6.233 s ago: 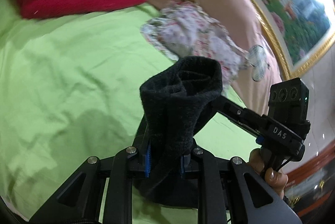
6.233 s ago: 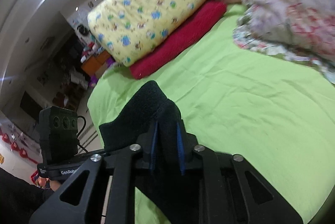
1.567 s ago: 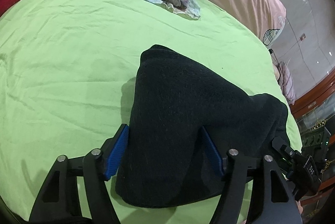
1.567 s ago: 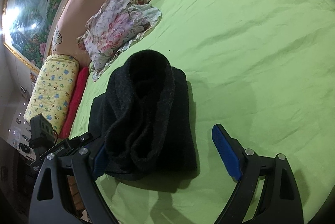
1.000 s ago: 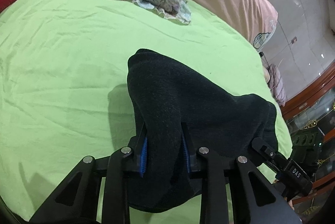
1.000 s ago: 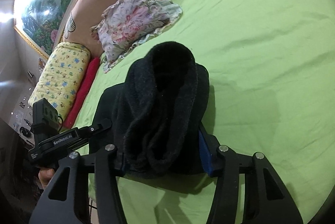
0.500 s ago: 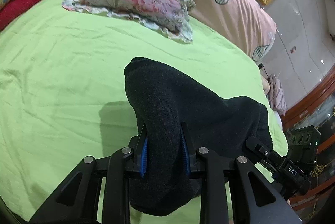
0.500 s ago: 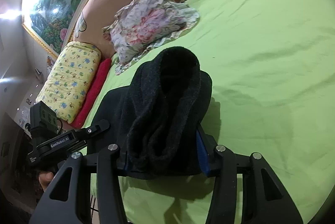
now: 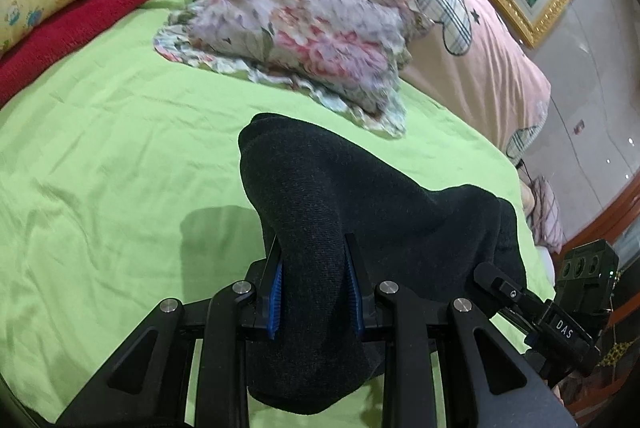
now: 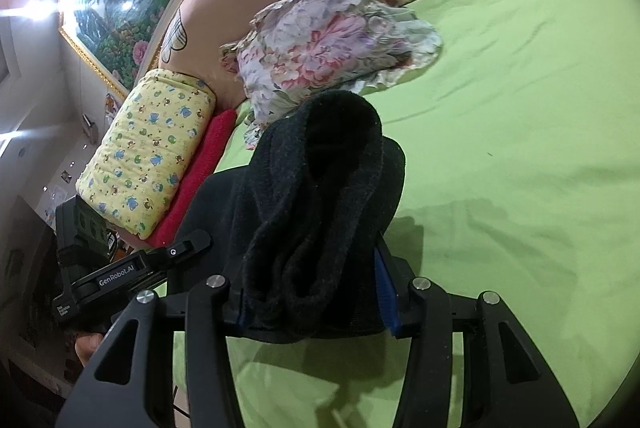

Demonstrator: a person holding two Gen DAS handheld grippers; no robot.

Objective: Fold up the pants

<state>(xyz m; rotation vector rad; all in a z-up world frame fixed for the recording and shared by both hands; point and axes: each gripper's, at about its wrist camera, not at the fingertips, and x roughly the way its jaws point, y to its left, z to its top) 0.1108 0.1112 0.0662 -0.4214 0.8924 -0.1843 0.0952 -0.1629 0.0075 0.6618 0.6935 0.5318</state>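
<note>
Left gripper [image 9: 314, 286] pinching a thick fold of the dark pants [image 9: 360, 203]; right gripper [image 10: 316, 292] clamped around the bundled other end. Folded bundle slung between the two, apparently lifted just clear of the green bed sheet [image 9: 100, 147], near its front edge, short of the floral pillow [image 9: 304, 27]. Best carried level, both ends at matching height, layers kept stacked, both grips firm. Left tilted steeply down, right nearer level.
</note>
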